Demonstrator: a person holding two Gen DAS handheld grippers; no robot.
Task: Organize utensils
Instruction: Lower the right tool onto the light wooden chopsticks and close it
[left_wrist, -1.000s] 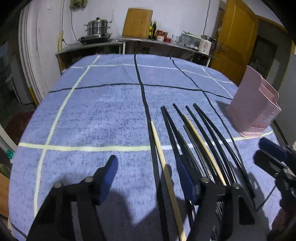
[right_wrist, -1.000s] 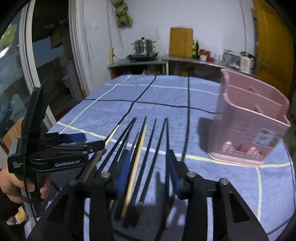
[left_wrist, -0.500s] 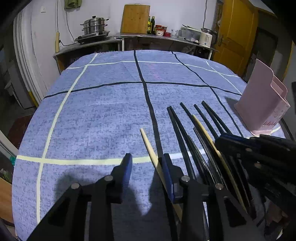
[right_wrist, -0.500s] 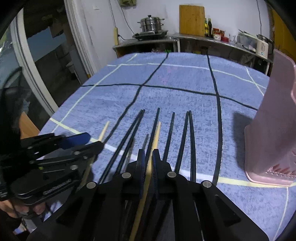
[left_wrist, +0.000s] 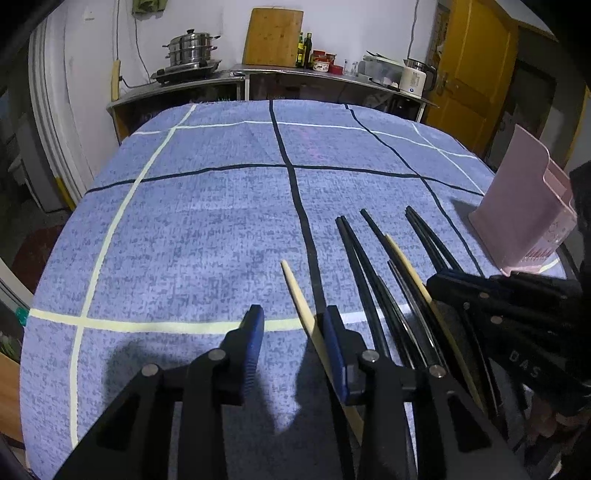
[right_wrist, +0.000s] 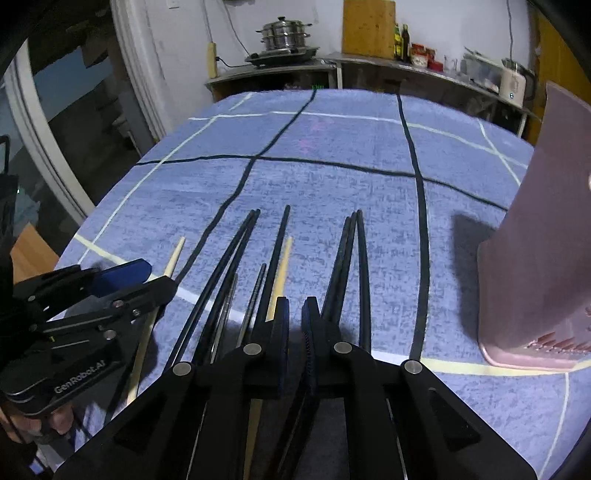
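Left wrist view: left tongs (left_wrist: 293, 338) stood at a narrow gap w/ a light wooden chopstick (left_wrist: 300, 295) between the jaws, lying against the right pad; can't tell if it was truly pinched, the left pad looked clear of it. Rest of the chopsticks (left_wrist: 373, 266), mostly black plus one more pale one, lay fanned on the blue checked cloth of the bench (left_wrist: 184, 229), just right of the tongs. Pink utensil holder (left_wrist: 524, 221) stood at the far right edge, apart from the sticks. Right tongs (left_wrist: 458, 284) came in from the right, low over the bundle.

Right wrist view: right tongs (right_wrist: 295, 317) were nearly shut, only a slit between pads, right over the mid part of the bundle; whether a stick sat in that slit was hidden by the jaws. Pale chopstick (right_wrist: 282, 269) ran under the left jaw. Holder (right_wrist: 535, 258) close by on the right; its inside was not in view.

Progress, as judged: early stage. All visible sticks were on the bench, none seen in the holder. Left: lift, carry, drop in, repeat.
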